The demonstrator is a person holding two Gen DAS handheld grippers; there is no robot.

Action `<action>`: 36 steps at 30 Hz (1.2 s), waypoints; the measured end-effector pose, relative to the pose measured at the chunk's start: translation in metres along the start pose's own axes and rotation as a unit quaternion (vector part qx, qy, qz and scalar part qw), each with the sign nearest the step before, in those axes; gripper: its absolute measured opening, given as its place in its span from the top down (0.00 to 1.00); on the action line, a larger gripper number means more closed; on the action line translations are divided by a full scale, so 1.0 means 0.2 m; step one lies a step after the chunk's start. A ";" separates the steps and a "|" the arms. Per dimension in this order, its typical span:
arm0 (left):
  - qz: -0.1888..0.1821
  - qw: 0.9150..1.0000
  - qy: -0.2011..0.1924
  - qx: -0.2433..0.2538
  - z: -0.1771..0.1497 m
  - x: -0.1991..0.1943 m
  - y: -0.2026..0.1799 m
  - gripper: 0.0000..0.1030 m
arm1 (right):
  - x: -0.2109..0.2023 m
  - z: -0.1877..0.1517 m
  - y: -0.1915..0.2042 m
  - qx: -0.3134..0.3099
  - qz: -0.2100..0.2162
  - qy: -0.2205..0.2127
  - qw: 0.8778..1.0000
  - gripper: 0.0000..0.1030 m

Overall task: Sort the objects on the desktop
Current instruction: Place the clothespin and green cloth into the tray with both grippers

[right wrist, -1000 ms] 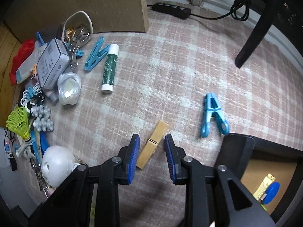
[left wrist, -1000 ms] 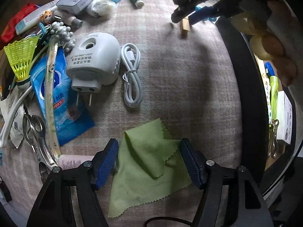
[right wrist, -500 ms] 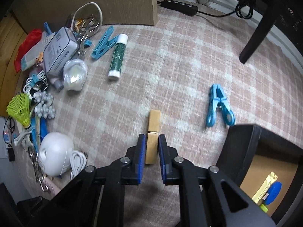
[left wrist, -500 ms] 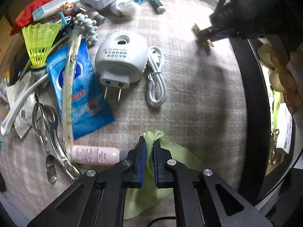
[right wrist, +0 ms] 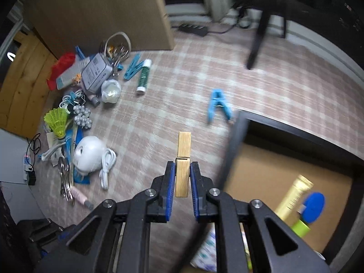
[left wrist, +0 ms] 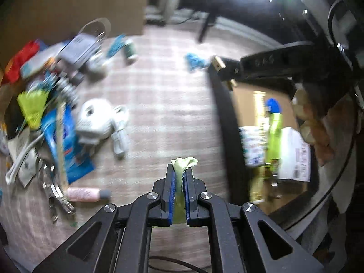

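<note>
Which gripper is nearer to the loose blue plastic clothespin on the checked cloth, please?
Right. The right gripper, gripping a wooden clothespin, hangs just beside the blue plastic clothespin; the left gripper, clamping a green cloth, is farther back.

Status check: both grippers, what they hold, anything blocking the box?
Left gripper shut on green cloth. Right gripper shut on wooden peg. Black box open beside them; nothing in the way.
</note>
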State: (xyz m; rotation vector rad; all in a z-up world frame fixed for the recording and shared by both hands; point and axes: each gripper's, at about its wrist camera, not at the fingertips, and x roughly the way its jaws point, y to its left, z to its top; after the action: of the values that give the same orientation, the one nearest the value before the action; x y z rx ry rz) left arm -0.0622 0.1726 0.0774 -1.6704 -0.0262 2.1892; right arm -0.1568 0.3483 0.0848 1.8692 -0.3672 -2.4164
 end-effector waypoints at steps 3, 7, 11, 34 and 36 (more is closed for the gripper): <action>-0.027 0.999 -0.004 0.023 0.05 -0.04 -0.15 0.94 | -0.12 -0.07 -0.12 0.013 -0.007 -0.012 1.000 0.87; -0.063 0.997 -0.001 0.055 0.07 -0.08 -0.38 0.94 | -0.24 -0.17 -0.34 0.036 -0.027 -0.024 0.999 0.87; -0.084 0.992 0.007 0.097 0.08 -0.01 -0.61 0.94 | -0.33 -0.28 -0.57 0.078 -0.049 -0.032 0.995 0.87; -0.064 0.988 0.038 0.134 0.06 0.17 -0.87 0.74 | -0.40 -0.48 -0.97 0.143 -0.090 -0.028 0.985 0.79; -0.061 0.990 0.034 0.123 0.07 0.15 -0.81 0.74 | -0.41 -0.46 -0.93 0.133 -0.088 -0.031 0.987 0.79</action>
State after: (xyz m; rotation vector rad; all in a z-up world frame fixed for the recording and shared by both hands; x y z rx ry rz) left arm -0.0343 0.3359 0.0926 -1.5597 0.1502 1.9562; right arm -0.0299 0.5318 0.0989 2.0098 -0.5791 -2.6609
